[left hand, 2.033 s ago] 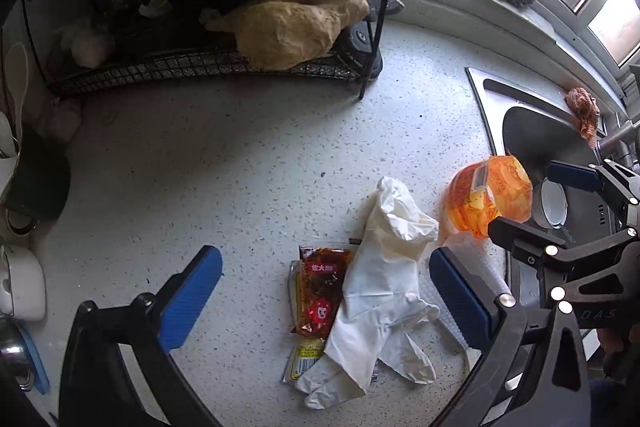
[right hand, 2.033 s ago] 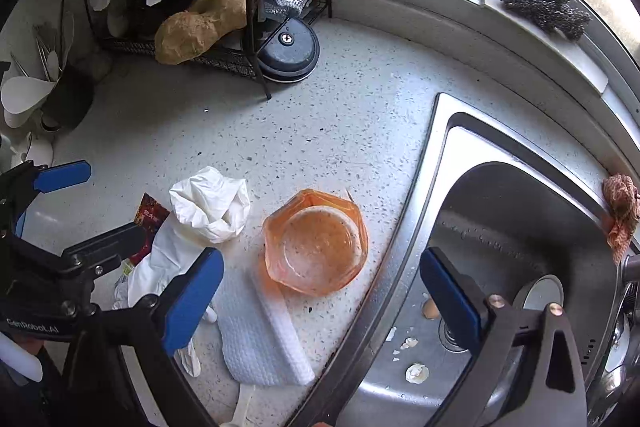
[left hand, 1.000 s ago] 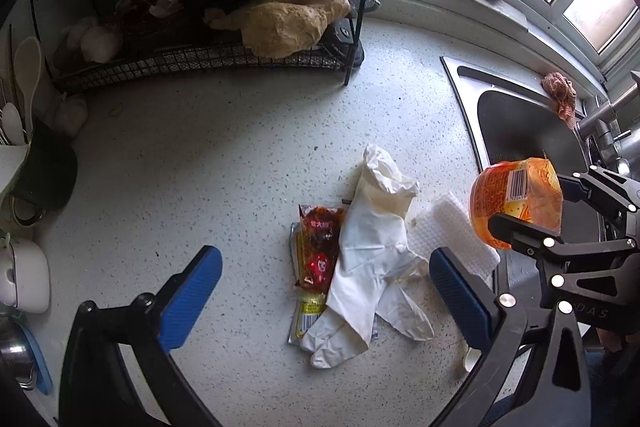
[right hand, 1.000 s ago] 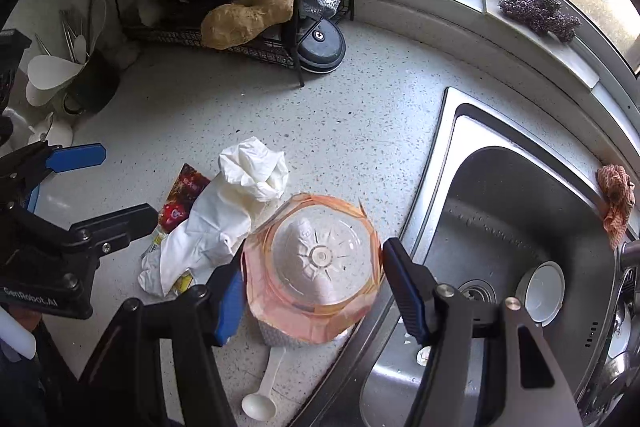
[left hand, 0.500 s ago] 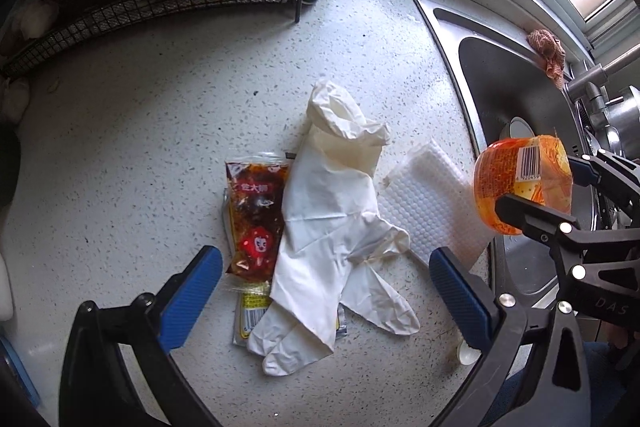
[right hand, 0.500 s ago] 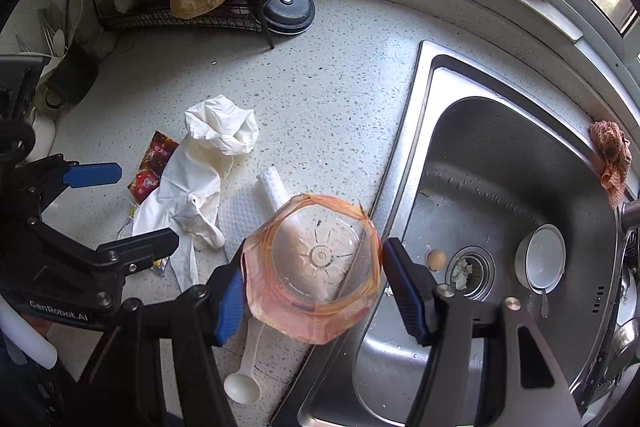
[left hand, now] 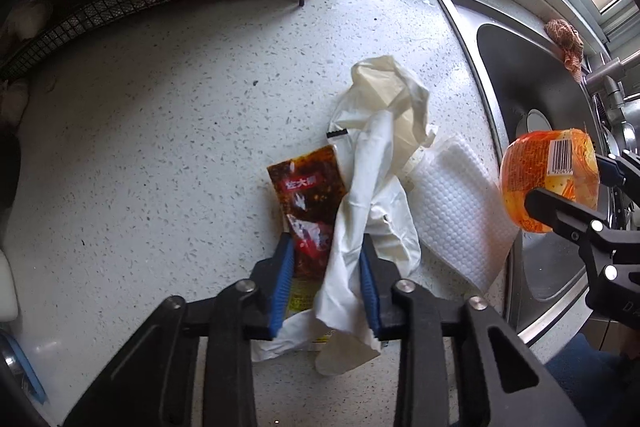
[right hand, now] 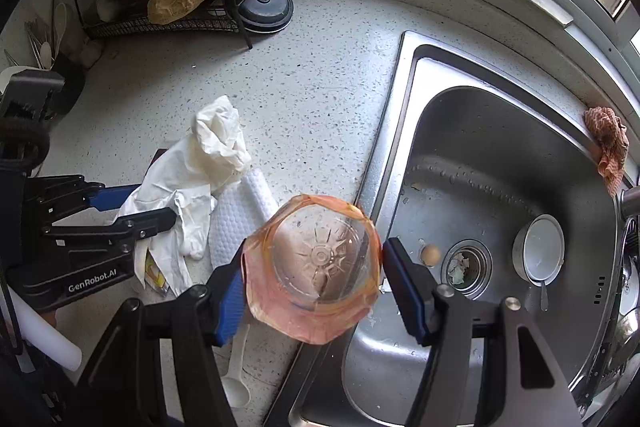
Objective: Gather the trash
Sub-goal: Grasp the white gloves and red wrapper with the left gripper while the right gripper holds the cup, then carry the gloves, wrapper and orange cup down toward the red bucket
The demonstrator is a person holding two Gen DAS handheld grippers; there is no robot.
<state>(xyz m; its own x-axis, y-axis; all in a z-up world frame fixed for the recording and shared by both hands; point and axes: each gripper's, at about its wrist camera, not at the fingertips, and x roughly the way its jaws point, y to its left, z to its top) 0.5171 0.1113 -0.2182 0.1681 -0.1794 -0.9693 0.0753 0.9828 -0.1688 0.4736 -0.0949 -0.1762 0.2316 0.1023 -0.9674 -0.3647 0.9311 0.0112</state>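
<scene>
My left gripper (left hand: 326,267) points down at the speckled counter, its jaws closing. Its blue pads pinch a crumpled white glove (left hand: 380,155) together with a red sauce packet (left hand: 308,191) that lies partly under the glove. From the right wrist view, the left gripper (right hand: 152,205) sits at the left over the glove (right hand: 208,155). My right gripper (right hand: 316,255) is shut on an orange plastic cup (right hand: 280,307), held above the counter's edge beside the sink. The left wrist view shows that cup (left hand: 548,179) at the right with a barcode label.
A white dimpled cloth (left hand: 456,219) lies beside the glove. A white plastic spoon (right hand: 236,383) lies near the counter's front. The steel sink (right hand: 500,155) holds a small bowl (right hand: 540,251) and scraps at the drain. A wire rack (right hand: 180,23) stands at the back left.
My left gripper has come down onto the glove and packet, and its jaws have gone from wide apart to pinching them. The right gripper still holds the orange cup.
</scene>
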